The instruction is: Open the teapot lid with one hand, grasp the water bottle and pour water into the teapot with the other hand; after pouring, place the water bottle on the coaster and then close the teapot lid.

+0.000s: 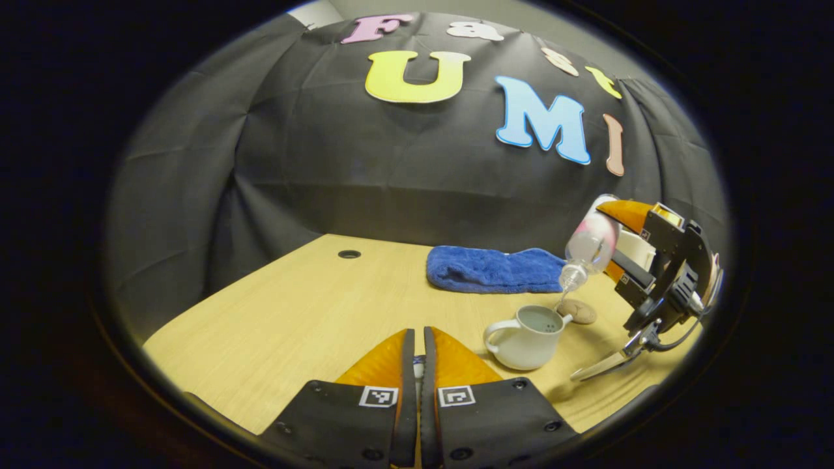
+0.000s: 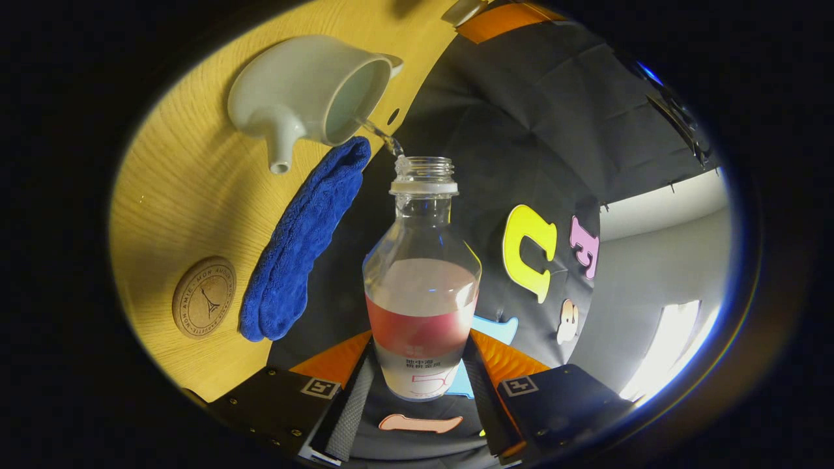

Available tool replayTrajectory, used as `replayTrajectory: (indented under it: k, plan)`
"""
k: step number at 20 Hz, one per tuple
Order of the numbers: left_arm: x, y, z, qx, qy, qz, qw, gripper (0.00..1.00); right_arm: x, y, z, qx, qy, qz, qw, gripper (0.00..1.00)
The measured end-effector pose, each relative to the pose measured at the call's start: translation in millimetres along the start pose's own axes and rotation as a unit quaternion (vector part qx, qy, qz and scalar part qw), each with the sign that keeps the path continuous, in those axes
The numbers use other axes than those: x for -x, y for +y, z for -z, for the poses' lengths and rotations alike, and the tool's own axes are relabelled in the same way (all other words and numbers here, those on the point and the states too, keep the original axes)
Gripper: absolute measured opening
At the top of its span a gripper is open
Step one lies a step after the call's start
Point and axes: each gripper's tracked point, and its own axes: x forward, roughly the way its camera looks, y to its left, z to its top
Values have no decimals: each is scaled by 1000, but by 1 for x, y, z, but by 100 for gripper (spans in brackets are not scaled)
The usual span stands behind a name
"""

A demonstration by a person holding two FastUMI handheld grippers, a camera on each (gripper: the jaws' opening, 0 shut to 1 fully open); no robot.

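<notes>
A white teapot (image 1: pixel 528 339) stands open on the wooden table (image 1: pixel 293 312), low and to the right in the left gripper view. My right gripper (image 1: pixel 610 242) holds a clear water bottle (image 1: pixel 591 238) with a pink label, tilted mouth-down over the pot. A thin stream runs from the bottle (image 2: pixel 422 280) into the teapot (image 2: pixel 306 91). Both fingers of the right gripper (image 2: pixel 422 342) press on the bottle's base. My left gripper (image 1: pixel 417 342) is almost closed on something small and pale, apparently the teapot lid (image 2: pixel 464 10), held clear of the pot. A round cork coaster (image 1: pixel 578 311) lies just behind the pot.
A folded blue towel (image 1: pixel 495 268) lies behind the teapot near the booth's black cloth wall. A cable hole (image 1: pixel 349 254) sits in the table at the far left. Bare wood stretches left of the teapot. The coaster (image 2: pixel 203 298) lies beside the towel (image 2: pixel 303 241).
</notes>
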Motion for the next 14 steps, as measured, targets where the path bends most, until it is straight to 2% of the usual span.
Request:
replayTrajectory:
  k: [4, 5, 6, 9, 10, 11, 14]
  plan:
    - [-1, 1, 1, 0, 1, -1, 1000, 9, 1, -3, -2, 5, -4, 9, 1000, 75]
    - [-1, 1, 2, 0, 1, -1, 1000, 9, 1, -4, -3, 6, -6, 11, 1000, 72]
    - [-1, 1, 2, 0, 1, -1, 1000, 9, 1, -4, -3, 7, -7, 13, 1000, 75]
    - [-1, 0, 0, -1, 1, 0, 1000, 9, 3, -7, -5, 13, -12, 20, 1000, 75]
    - [0, 0, 0, -1, 1, 0, 1000, 9, 4, -7, -6, 15, -13, 22, 1000, 72]
    - [0, 0, 0, -1, 1, 0, 1000, 9, 3, -8, -6, 18, -16, 24, 999, 75]
    - [1, 0, -1, -1, 2, 1, 1000, 9, 3, -10, -5, 26, -21, 29, 999, 74]
